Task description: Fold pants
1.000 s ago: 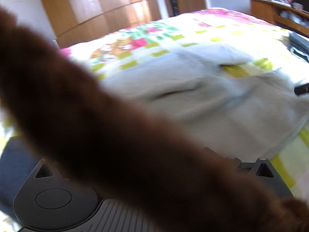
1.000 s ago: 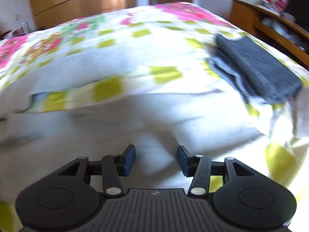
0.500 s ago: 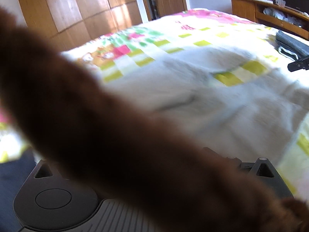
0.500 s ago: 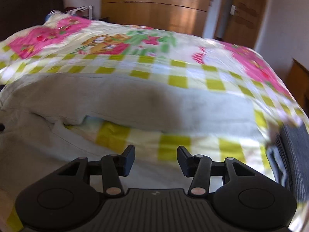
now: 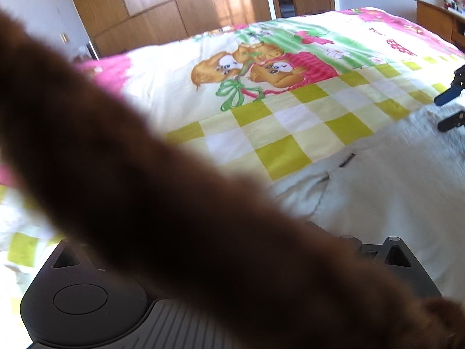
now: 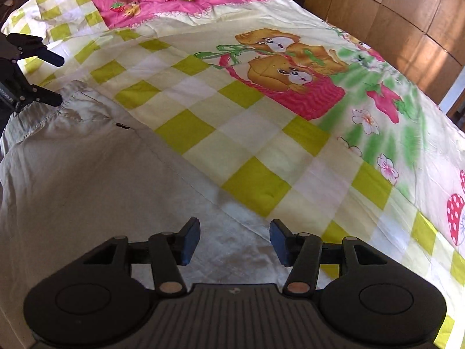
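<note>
Pants (image 6: 87, 180): pale, soft, light, limp cloth, lying flat on bed (image 6: 261, 133). Will sag and crease; best taken at hem or waistband edge. Right claw (image 6: 234, 240) wide, empty, over pants edge. Left claw (image 6: 48, 78) apart, near waistband corner.

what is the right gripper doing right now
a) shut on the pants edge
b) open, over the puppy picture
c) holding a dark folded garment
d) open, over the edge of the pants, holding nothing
d: in the right wrist view the right gripper has its jaws apart with nothing between them, over the spot where the beige pants meet the checked bedspread.
</note>
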{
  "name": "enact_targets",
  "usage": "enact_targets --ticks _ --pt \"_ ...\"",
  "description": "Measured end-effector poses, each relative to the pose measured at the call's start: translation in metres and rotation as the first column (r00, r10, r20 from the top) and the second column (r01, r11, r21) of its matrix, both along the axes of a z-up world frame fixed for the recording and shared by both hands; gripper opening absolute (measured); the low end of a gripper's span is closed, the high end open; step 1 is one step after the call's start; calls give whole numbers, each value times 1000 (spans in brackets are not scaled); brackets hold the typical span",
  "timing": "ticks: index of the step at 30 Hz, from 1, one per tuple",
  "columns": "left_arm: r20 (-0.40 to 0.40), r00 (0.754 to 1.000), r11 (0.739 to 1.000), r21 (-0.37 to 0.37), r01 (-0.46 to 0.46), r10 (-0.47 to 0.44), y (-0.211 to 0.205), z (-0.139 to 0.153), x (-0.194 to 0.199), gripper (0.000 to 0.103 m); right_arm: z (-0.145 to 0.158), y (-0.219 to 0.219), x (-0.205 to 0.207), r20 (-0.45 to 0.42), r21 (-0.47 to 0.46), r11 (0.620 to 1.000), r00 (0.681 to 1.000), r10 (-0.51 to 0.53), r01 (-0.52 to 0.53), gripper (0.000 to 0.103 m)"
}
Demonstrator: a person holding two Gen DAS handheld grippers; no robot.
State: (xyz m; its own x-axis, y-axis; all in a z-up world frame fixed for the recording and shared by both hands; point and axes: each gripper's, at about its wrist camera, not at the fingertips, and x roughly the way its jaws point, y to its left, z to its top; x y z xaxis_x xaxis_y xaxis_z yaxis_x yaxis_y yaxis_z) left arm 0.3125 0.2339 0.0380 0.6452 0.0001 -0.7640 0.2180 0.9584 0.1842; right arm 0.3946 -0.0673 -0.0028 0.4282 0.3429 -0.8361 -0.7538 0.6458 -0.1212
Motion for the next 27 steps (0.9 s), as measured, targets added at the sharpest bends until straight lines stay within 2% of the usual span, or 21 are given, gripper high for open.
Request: enact_targets --ticks 2,5,7,8,9,10,12,13,14,17,21,24,27 --pt "-56 998 997 -79 -1 -3 7 -10 18 101 -4 4 9 -17 -42 999 1000 25 -26 70" --pt "-115 993 997 -83 -2 -7 8 -28 34 97 -21 9 21 -71 -121 991 996 46 -54 70" --pt "-151 988 995 -95 -9 -6 8 -37 39 91 -32 11 27 -90 -133 990 995 37 -49 70" --pt "-170 985 996 -91 -10 -6 8 -41 42 88 -34 11 28 -86 -123 992 996 28 -38 67" --pt "-181 983 997 -78 -8 -6 7 -45 43 88 -34 11 29 -82 -104 994 996 17 -26 55" --pt "-180 984 998 -65 0 -12 6 -46 43 83 -33 10 28 -77 -89 996 997 4 -11 48" --pt "-163 986 998 -55 9 -18 5 -43 41 61 -32 12 24 -47 -93 996 999 -22 18 20" --pt "-158 987 998 -58 2 -11 7 -41 40 40 -32 13 22 -32 -95 995 999 -28 25 20" --pt "-160 987 997 -74 1 -12 8 -40 41 29 -31 14 18 -16 -97 995 999 -32 30 20" --pt "-141 990 997 -80 10 -21 5 -37 37 18 -22 13 5 28 -82 995 998 -47 49 19" --pt "-103 994 999 -38 35 -38 -8 -30 25 13 8 3 -20 99 -37 997 993 -69 73 19" --pt "-51 998 998 -57 29 -32 -5 -12 11 12 41 -7 -43 151 28 995 984 -95 92 19" --pt "31 999 995 -95 33 -30 -1 17 -14 12 79 -21 -85 211 101 990 970 -117 97 19"
